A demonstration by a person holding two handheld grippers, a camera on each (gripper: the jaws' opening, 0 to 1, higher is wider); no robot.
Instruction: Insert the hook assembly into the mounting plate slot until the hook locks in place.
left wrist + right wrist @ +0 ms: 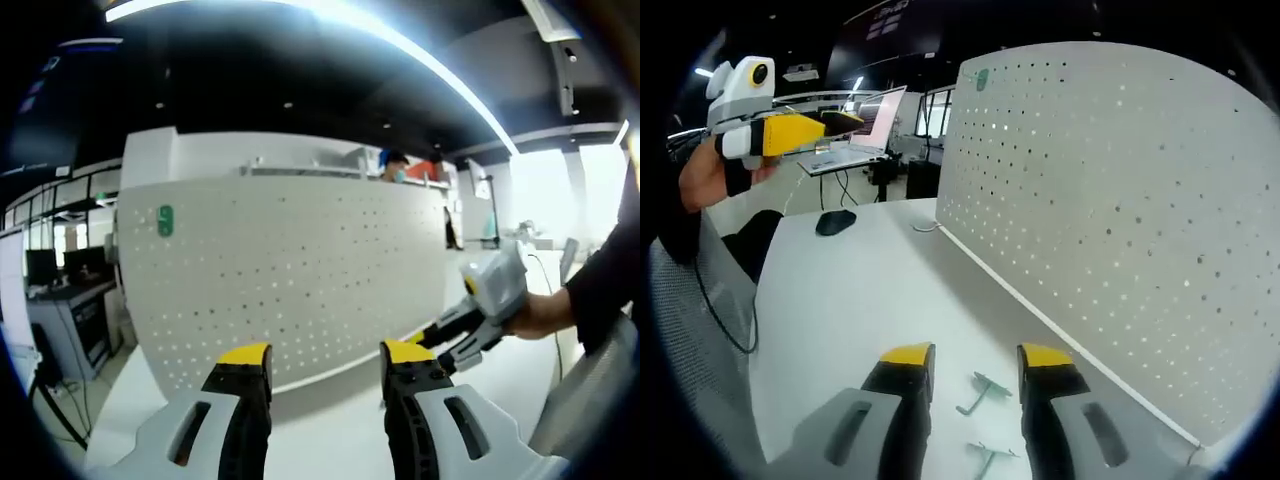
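A white perforated mounting plate (290, 270) stands upright on the white table (850, 300). One green hook (165, 220) hangs near its upper corner, also seen in the right gripper view (982, 78). Two loose green hooks (982, 392) (988, 455) lie flat on the table by the plate's foot. My right gripper (976, 357) hovers just above them, open, holding nothing; it also shows from the side (470, 325), held by a hand. My left gripper (325, 355) faces the plate, open and empty, and appears raised at the upper left (790, 130).
A black mouse (835, 222) and a cable lie on the table farther along the plate. An open laptop (855, 150) sits on a desk behind. A dark sleeve (610, 280) is at the right. Office desks and monitors (60, 270) stand to the left.
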